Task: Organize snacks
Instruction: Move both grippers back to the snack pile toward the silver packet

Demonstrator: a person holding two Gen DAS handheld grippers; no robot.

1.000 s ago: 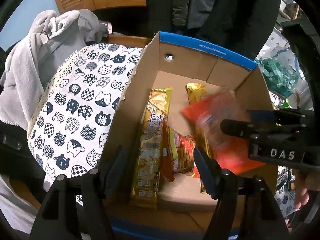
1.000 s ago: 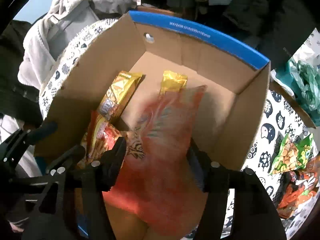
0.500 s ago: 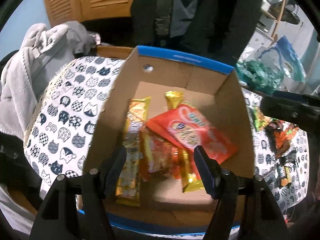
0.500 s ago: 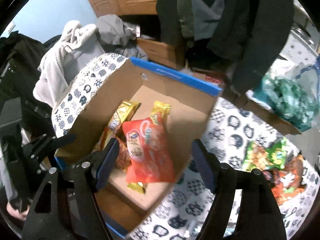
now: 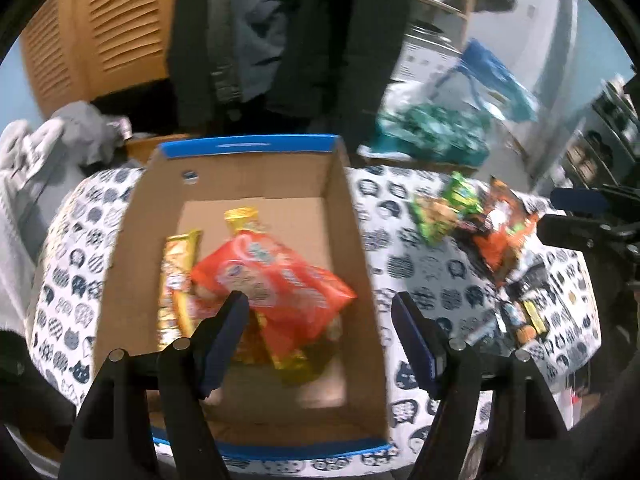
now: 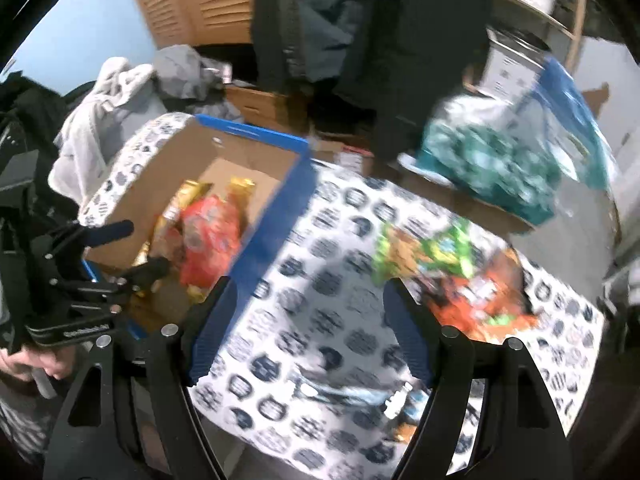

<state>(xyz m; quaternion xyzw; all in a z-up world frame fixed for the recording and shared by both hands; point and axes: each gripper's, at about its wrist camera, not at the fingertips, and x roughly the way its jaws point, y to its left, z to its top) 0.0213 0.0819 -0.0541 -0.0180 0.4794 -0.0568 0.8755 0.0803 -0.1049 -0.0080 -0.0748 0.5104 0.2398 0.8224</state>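
A cardboard box (image 5: 136,240) with a blue rim stands on the cat-print cloth. In it a red snack bag (image 5: 276,280) lies across yellow bars (image 5: 178,264) and a gold packet (image 5: 240,214). My left gripper (image 5: 318,300) hovers over the box's near right side, its jaws still opening, with nothing between the pads. My right gripper (image 6: 307,282) is open and empty above the cloth, between the box (image 6: 276,216) and a green bag (image 6: 424,248) beside an orange bag (image 6: 476,300). The left gripper (image 6: 142,246) also shows at the box's near edge.
Small wrapped snacks (image 5: 520,320) lie near the table's right front. The green bag (image 5: 444,212) and orange bag (image 5: 500,240) lie right of the box. Grey clothes (image 5: 48,148) pile at the left, a teal bag (image 5: 436,132) sits behind, and dark coats (image 5: 304,40) hang at the back.
The right gripper let the red bag go into the box, then rose and swung right over the cloth. The left gripper lifted and shifted right.
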